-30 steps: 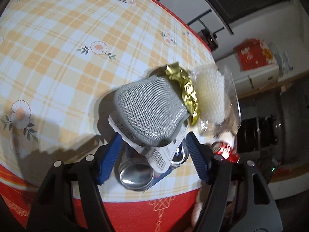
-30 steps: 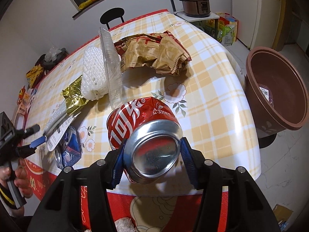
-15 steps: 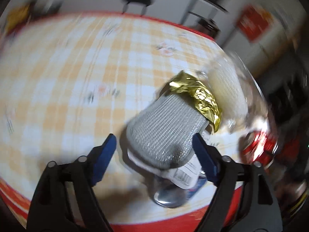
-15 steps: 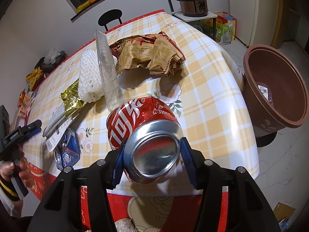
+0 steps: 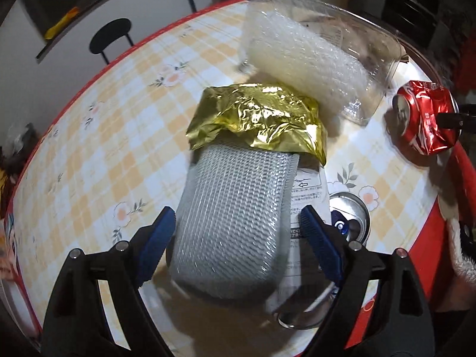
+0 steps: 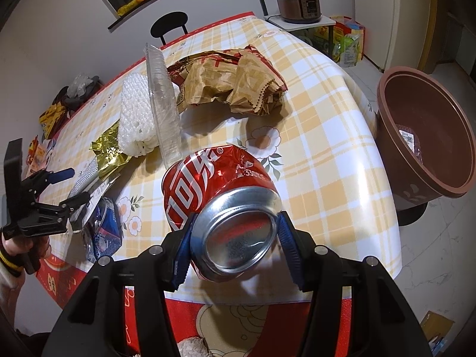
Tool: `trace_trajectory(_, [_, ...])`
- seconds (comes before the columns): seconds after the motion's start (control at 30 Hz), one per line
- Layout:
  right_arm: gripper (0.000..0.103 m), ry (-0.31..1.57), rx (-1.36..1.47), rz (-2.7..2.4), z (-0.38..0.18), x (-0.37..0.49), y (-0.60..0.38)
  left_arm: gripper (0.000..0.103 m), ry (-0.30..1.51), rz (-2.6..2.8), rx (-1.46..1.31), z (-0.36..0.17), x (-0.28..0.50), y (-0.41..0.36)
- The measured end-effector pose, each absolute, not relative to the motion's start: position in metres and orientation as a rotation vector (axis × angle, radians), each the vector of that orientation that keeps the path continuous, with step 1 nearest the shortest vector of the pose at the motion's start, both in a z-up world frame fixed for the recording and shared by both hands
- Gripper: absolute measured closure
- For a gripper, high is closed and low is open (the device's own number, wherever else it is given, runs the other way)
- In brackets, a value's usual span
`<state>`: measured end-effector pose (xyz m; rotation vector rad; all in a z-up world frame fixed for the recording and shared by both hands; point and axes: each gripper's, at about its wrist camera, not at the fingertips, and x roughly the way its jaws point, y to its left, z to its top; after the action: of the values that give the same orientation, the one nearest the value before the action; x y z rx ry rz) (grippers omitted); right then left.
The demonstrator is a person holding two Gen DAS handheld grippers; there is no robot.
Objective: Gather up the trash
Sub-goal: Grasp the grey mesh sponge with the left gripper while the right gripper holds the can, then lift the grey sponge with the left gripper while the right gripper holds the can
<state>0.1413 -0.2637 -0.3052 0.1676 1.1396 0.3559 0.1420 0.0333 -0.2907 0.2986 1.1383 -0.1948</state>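
Right gripper (image 6: 235,238) clamped on a dented red can (image 6: 220,196), held above the near edge of the checked table (image 6: 327,136); brown basin (image 6: 428,136) off the table's right side. Left gripper (image 5: 238,232) fingers spread wide apart either side of a grey mesh pad (image 5: 235,223), not touching it. Gold foil wrapper (image 5: 258,122) lies over the pad's far end, with a flattened blue can (image 5: 348,220) just right of it.

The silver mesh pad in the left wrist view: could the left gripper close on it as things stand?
Probably yes: the left gripper is open with its blue pads either side of the silver mesh pad, nothing between them; gold foil covers only its far end.
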Motion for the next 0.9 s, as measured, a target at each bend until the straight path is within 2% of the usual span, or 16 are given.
trace_trajectory(0.13, [0.050, 1.143, 0.173, 0.356, -0.306, 0.143, -0.264, 0.036, 1.179, -0.221, 0.254, -0.294, 0.155, 0.039])
trace_trajectory(0.23, [0.050, 1.142, 0.171, 0.361, -0.306, 0.146, -0.262, 0.038, 1.196, -0.241, 0.232, -0.296, 0.159, 0.042])
trace_trajectory(0.3, [0.050, 1.143, 0.172, 0.364, -0.306, 0.147, -0.262, 0.048, 1.194, -0.259, 0.232, -0.295, 0.158, 0.041])
trace_trajectory(0.37, [0.050, 1.143, 0.174, 0.367, -0.305, 0.149, -0.262, 0.065, 1.181, -0.269, 0.233, -0.290, 0.155, 0.040])
trace_trajectory(0.47, [0.050, 1.141, 0.177, 0.375, -0.304, 0.151, -0.261, 0.077, 1.154, -0.267, 0.225, -0.278, 0.150, 0.042])
trace_trajectory(0.7, [0.050, 1.136, 0.183, 0.386, -0.303, 0.155, -0.260, 0.081, 1.112, -0.251, 0.097, -0.255, 0.124, 0.067])
trace_trajectory(0.9, [0.050, 1.138, 0.181, 0.397, -0.302, 0.154, -0.253, 0.081, 1.094, -0.170, -0.117, -0.257, 0.098, 0.106])
